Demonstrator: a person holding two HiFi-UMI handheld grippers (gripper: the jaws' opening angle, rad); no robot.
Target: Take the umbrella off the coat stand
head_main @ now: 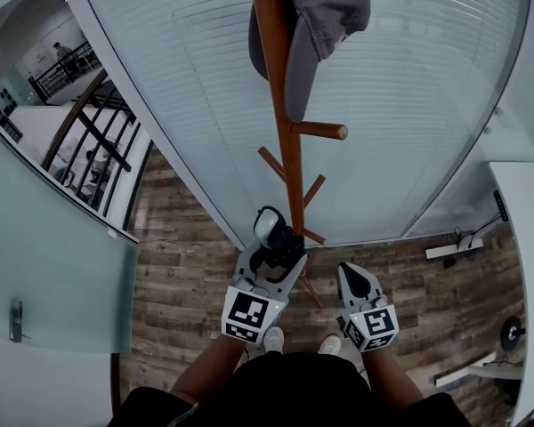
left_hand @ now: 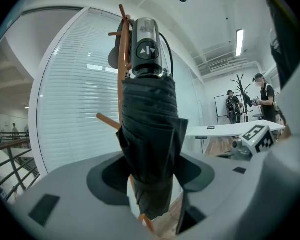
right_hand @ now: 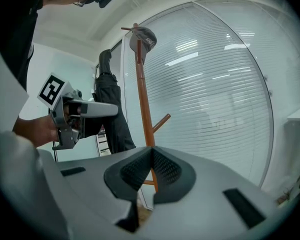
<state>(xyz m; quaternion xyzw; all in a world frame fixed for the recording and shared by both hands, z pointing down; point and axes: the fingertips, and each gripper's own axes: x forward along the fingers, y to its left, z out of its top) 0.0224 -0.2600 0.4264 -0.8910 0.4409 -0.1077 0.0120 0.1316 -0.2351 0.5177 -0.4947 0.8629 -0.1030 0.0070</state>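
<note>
Now | left gripper [left_hand: 152, 176] grips umbrella [left_hand: 150, 129] | seemingly clear of coat stand [right_hand: 142, 94]

Folded black umbrella [left_hand: 150, 144] beside the wooden coat stand [left_hand: 122, 59]
It stands upright, grey handle uppermost, clamped in the left gripper [left_hand: 151, 181], just beside the stand's pole.

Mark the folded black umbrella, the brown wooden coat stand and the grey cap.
folded black umbrella [left_hand: 150, 134], left gripper view, on its furled canopy.
brown wooden coat stand [right_hand: 143, 99], right gripper view, on its pole.
grey cap [head_main: 331, 5], head view, on its crown.
</note>
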